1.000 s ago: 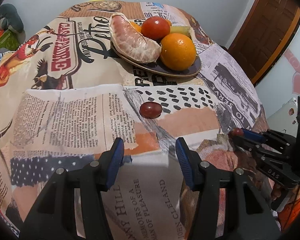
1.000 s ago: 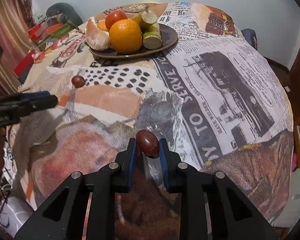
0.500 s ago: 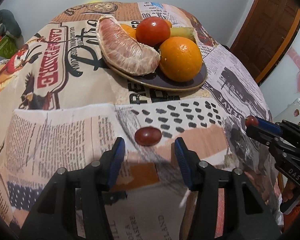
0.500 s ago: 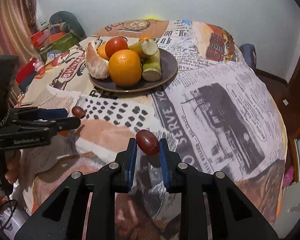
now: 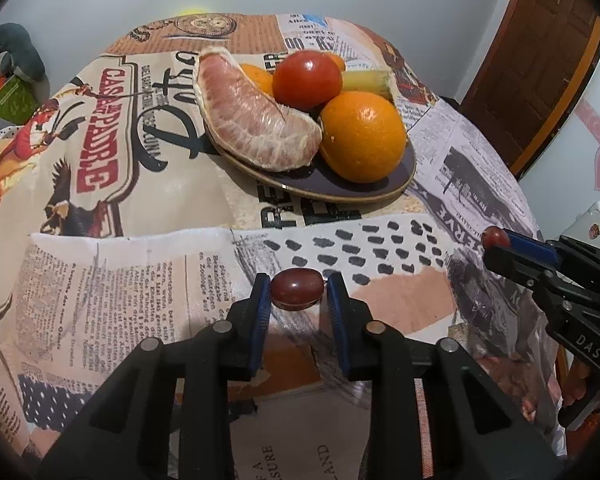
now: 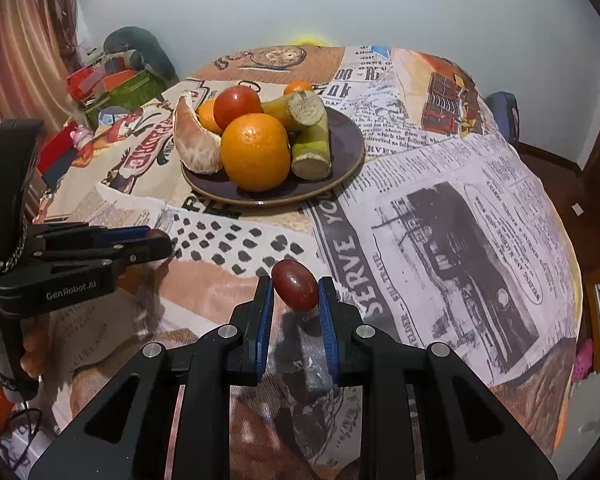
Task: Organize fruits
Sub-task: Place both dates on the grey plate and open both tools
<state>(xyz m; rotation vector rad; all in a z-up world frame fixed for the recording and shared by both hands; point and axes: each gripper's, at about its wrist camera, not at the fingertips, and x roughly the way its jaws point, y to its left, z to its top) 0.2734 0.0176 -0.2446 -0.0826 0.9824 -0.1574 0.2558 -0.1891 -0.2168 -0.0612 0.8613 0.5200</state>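
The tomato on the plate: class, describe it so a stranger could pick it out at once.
Find the dark plate on the printed tablecloth. The tomato sits at its back, above the big orange. It is the only smooth red fruit there.

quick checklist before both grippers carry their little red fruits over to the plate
1. Left gripper shut on its red fruit: ok, pinched between both pads.
2. Right gripper shut on its own red fruit: ok, though it sits tilted at the fingertips.
3. Left fruit lifted off the tablecloth: cannot tell.
4. Free room on the plate: ok, bare surface at the near rim and right side.
5. Path to the plate: ok, nothing lies on the cloth between.
6. Orange and pomelo segment steady on the plate: ok.
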